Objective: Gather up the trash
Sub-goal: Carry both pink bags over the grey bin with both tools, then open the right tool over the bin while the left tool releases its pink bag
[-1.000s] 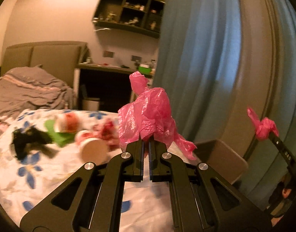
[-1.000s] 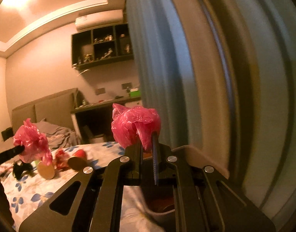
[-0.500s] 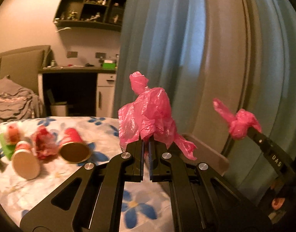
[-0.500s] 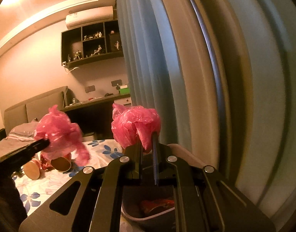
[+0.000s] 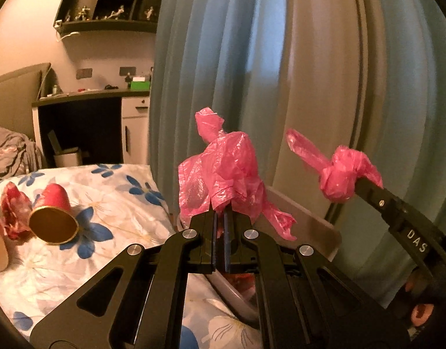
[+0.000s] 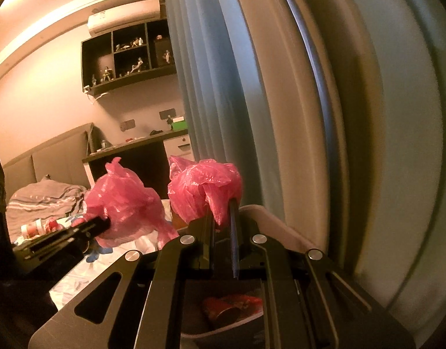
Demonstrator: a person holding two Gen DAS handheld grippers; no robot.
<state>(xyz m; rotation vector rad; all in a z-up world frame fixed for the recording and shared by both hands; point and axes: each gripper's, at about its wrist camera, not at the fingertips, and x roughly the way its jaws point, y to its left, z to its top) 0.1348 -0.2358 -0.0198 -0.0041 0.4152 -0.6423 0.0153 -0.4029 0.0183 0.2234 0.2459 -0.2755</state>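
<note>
Both grippers are pinched tight on pink bag scraps: the left gripper [image 5: 220, 218] holds one pink bag [image 5: 223, 174], and the right gripper [image 6: 221, 218] holds another pink bag [image 6: 204, 192], over the bin [image 6: 252, 320] at the bottom. A red cup [image 5: 52, 218] and wrappers wait on the bed [image 5: 112, 192], lower left.

Thin, crinkled, glossy pink plastic film [image 5: 223, 171] bunches at the matt black left gripper [image 5: 220, 218] tips. Left of it, a floral cloth bedspread [image 5: 115, 203] carries a paper cup [image 5: 52, 218] with shiny gold lining; behind hangs soft blue curtain [image 5: 223, 58] fabric.

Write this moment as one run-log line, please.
left gripper: shut on pink bag | right gripper: shut on pink wad | bin: below
</note>
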